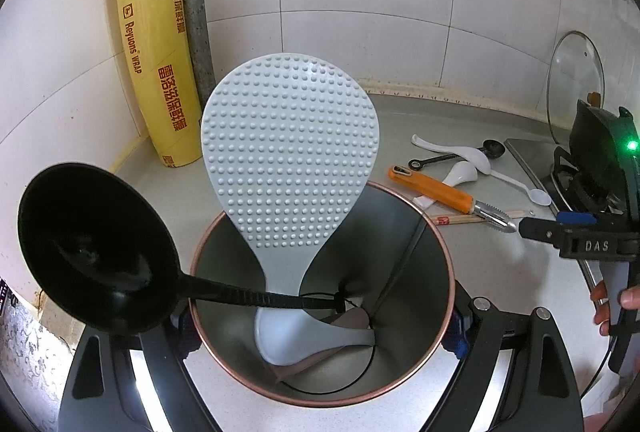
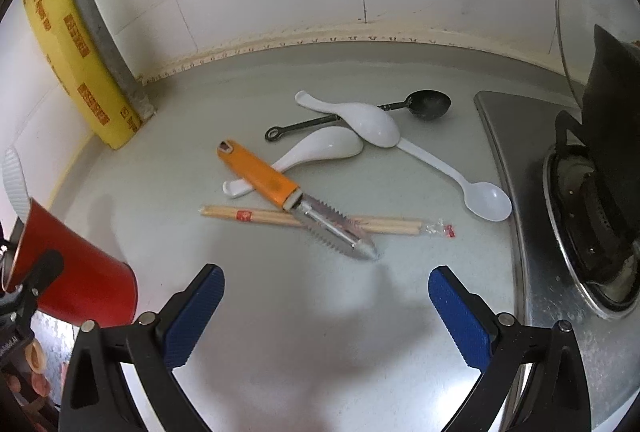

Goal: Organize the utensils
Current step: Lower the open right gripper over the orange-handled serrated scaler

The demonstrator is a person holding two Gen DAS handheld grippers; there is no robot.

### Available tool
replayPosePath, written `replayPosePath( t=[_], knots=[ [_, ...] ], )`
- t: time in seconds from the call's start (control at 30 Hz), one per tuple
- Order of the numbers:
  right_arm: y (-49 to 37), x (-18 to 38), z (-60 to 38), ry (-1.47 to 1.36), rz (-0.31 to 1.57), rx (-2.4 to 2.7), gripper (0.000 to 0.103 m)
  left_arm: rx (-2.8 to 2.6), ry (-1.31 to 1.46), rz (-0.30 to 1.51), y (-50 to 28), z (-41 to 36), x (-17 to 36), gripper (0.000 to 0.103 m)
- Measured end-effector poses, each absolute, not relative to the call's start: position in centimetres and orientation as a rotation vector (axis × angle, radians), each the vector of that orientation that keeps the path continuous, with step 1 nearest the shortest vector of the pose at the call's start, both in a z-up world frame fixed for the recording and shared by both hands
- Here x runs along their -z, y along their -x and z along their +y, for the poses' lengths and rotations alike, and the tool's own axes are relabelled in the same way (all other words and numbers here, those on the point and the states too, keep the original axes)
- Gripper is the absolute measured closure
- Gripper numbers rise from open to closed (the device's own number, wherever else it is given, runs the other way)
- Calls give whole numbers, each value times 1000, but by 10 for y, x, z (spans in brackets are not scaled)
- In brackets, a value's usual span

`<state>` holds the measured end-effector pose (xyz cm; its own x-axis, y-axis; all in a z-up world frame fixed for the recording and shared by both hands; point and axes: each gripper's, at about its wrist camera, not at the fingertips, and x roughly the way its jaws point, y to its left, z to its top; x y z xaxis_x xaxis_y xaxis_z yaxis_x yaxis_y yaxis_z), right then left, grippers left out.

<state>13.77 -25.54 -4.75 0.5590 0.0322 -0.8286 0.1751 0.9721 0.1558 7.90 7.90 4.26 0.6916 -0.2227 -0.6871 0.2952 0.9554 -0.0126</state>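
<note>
My left gripper [image 1: 320, 332] is shut on a metal utensil holder [image 1: 424, 272] with a copper rim, which is red [image 2: 80, 272] on the outside. A dimpled grey rice paddle [image 1: 288, 151], a black ladle [image 1: 92, 252] and a grey spoon [image 1: 288, 340] stand or lie in it. My right gripper [image 2: 324, 296] hangs open over bare counter, nothing between its blue pads [image 2: 192, 316]. Just beyond it lie an orange-handled peeler [image 2: 264, 175], wrapped chopsticks [image 2: 260, 218], two white soup spoons [image 2: 360, 119], a thin white spoon [image 2: 484, 199] and a black measuring spoon [image 2: 428, 103].
A yellow cling-wrap box [image 1: 152, 43] leans in the left corner against the tiled wall. A gas stove [image 2: 580, 191] with a dark pot fills the right side, a glass lid [image 1: 576, 83] propped behind it. A person's hand [image 1: 624, 300] holds the right gripper.
</note>
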Motion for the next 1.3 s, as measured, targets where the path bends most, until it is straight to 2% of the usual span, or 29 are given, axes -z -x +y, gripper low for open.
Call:
replayPosePath(
  t=[0.47, 0.57, 0.63, 1.0, 1.3],
  knots=[
    [-190, 66, -252, -140, 1035, 28, 0, 279, -110, 743, -80, 73, -44, 13],
    [-207, 67, -242, -101, 1039, 13, 5, 278, -112, 742, -80, 73, -44, 13],
    [-217, 67, -236, -88, 1042, -6, 12, 278, -111, 742, -81, 73, -44, 13],
    [-279, 70, -223, 35, 1076, 71, 14, 280, -109, 746, -82, 74, -44, 13],
    [-279, 79, -206, 148, 1098, 41, 14, 282, -111, 750, -85, 74, -43, 13]
  ],
)
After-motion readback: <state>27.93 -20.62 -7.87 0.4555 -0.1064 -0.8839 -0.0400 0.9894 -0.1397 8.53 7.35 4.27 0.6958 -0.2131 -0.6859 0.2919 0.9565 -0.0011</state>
